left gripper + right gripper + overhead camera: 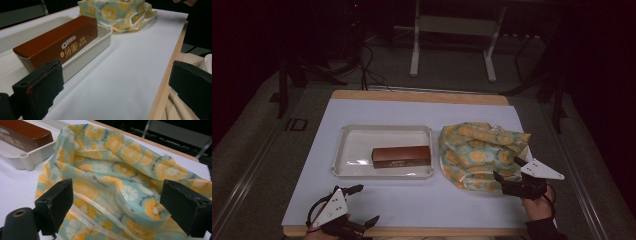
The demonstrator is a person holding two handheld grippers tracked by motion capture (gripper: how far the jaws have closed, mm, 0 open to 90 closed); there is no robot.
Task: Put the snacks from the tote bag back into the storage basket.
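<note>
Nothing looked done yet: on the white-covered tabletop [412, 200] the soft cloth bag printed with orange slices [479, 152] lay slack beside the shallow white plastic tray [354, 145], where the brown rectangular biscuit box [401, 156] rested untouched; bagging it seemed left; the right claw [508, 172] hovered wide at the bag's near edge; the left claw [360, 205] waited wide, empty, near the front edge.

Ahead of the left tool [363, 205], bare counter [412, 197] runs free up to the tray [343, 150], whose near wall and brown box [401, 156] block the way. The right tool [508, 173] has the crumpled fruit-print bag [477, 150] directly before its spread jaws; open counter lies to its left.
</note>
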